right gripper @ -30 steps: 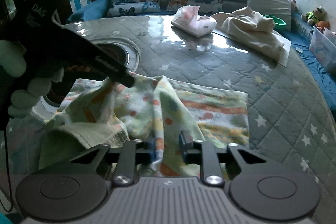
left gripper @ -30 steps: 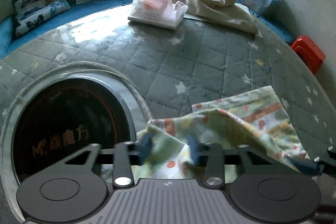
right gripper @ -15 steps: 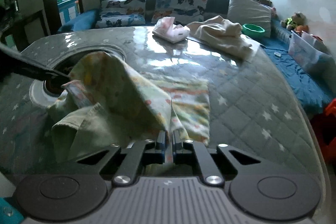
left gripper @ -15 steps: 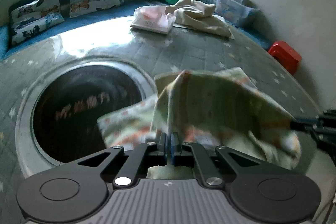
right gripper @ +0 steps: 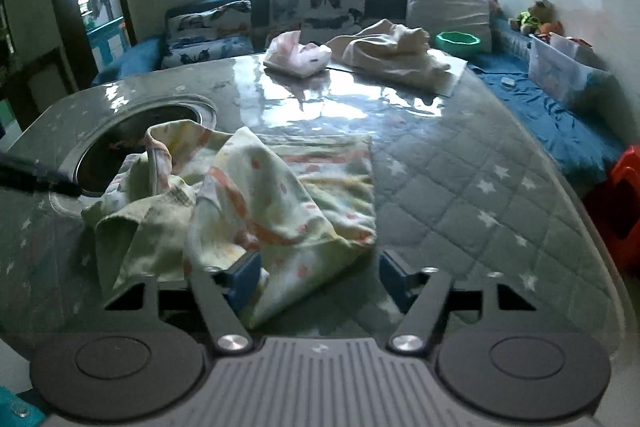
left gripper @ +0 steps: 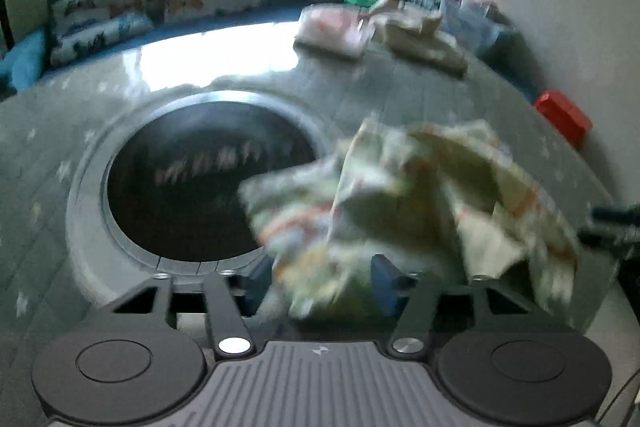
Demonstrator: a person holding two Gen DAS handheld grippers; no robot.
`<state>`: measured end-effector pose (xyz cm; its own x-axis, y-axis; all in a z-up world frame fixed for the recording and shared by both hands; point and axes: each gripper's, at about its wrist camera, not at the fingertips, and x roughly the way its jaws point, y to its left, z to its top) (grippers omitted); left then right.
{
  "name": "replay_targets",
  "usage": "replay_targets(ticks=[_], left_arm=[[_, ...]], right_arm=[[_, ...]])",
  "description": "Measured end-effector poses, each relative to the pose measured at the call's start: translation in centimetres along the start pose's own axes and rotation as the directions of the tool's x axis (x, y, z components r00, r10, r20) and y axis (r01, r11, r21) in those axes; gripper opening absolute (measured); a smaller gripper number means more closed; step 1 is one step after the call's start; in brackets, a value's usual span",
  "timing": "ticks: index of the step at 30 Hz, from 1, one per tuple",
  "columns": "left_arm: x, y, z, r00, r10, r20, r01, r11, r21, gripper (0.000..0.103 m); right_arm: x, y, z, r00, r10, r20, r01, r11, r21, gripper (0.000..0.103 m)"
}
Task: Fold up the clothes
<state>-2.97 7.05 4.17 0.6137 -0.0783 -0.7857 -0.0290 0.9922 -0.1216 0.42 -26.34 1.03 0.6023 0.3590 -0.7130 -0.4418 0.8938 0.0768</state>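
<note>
A pale green garment with orange print (right gripper: 256, 195) lies crumpled on the quilted grey table (right gripper: 472, 187), partly over the round dark opening (right gripper: 136, 135). My right gripper (right gripper: 320, 277) is open, its blue pads apart, with a fold of the garment draped between them. In the blurred left wrist view the same garment (left gripper: 408, 203) sags in front of my left gripper (left gripper: 320, 277), which is open with cloth lying between its pads. The left gripper's fingers (right gripper: 36, 179) show as a dark bar at the left edge of the right wrist view.
At the table's far side lie a pink folded item (right gripper: 300, 59) and a cream garment (right gripper: 392, 55). A blue sofa with butterfly cushions (right gripper: 316, 7) runs behind. A green bowl (right gripper: 458, 41), a clear box (right gripper: 560, 71) and a red stool (right gripper: 616, 203) stand on the right.
Both grippers were shut on the lifted garment half a second ago; now both have opened and the garment has dropped in a crumpled heap onto the table.
</note>
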Motion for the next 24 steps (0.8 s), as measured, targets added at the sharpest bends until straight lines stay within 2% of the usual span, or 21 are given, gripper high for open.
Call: replay_targets(ticks=[1,4,7,10,13,14,15,16,17,19,20,22,24], left_arm=[[0.3,0.0,0.1,1.000,0.000,0.001,0.000,1.000,-0.001,0.077],[1.3,-0.1,0.4,1.000,0.000,0.003,0.000,1.000,-0.003,0.082],[2.3,-0.2,0.8,1.000,0.000,0.005,0.000,1.000,-0.006,0.082],[3.3,-0.3,1.1,1.000,0.000,0.007,0.000,1.000,-0.008,0.077],[3.5,-0.1,-1.5,0.998,-0.064,0.007,0.064,0.998,0.014,0.072],[3.7,-0.2,-1.8,0.997,-0.076,0.004,0.076,0.997,0.020,0.070],[4.0,-0.2,-2.0,0.997,-0.078,-0.001,0.078,0.997,0.025,0.065],[4.3,-0.1,-2.2,0.997,-0.077,-0.006,0.078,0.997,0.028,0.055],[4.6,0.0,-2.4,0.997,-0.077,-0.010,0.077,0.996,0.032,0.051],[4.6,0.5,-2.4,0.998,-0.066,-0.002,0.066,0.997,0.044,0.034],[4.6,1.0,-2.3,0.998,-0.066,0.001,0.066,0.997,0.034,0.032],[4.5,2.7,-2.1,0.999,-0.044,0.010,0.044,0.999,0.005,0.019],[4.4,4.5,-1.8,1.000,-0.017,0.020,0.017,1.000,-0.024,0.017]], right_arm=[[0.6,0.1,0.0,1.000,0.002,-0.005,-0.002,1.000,0.004,0.077],[1.7,0.0,-0.2,1.000,0.024,-0.015,-0.024,1.000,0.008,0.080],[2.5,-0.2,-0.2,0.999,0.047,-0.019,-0.047,0.999,0.009,0.081],[3.5,-0.1,-0.4,0.998,0.063,-0.030,-0.063,0.998,0.012,0.081],[4.9,0.7,-0.6,0.996,0.068,-0.052,-0.068,0.998,0.002,0.082],[5.4,1.0,-0.6,0.996,0.069,-0.059,-0.070,0.998,-0.001,0.087],[5.8,1.2,-0.6,0.995,0.071,-0.066,-0.071,0.997,-0.004,0.087],[6.3,1.5,-0.7,0.995,0.072,-0.074,-0.073,0.997,-0.007,0.087],[6.5,2.2,-0.6,0.994,0.075,-0.077,-0.077,0.997,-0.026,0.087],[6.8,2.8,-0.5,0.993,0.084,-0.081,-0.087,0.996,-0.031,0.087],[7.1,3.2,-0.3,0.993,0.088,-0.083,-0.091,0.995,-0.034,0.087],[7.9,4.4,0.4,0.992,0.098,-0.085,-0.103,0.993,-0.053,0.087],[8.7,5.5,0.9,0.990,0.111,-0.089,-0.118,0.991,-0.068,0.087]])
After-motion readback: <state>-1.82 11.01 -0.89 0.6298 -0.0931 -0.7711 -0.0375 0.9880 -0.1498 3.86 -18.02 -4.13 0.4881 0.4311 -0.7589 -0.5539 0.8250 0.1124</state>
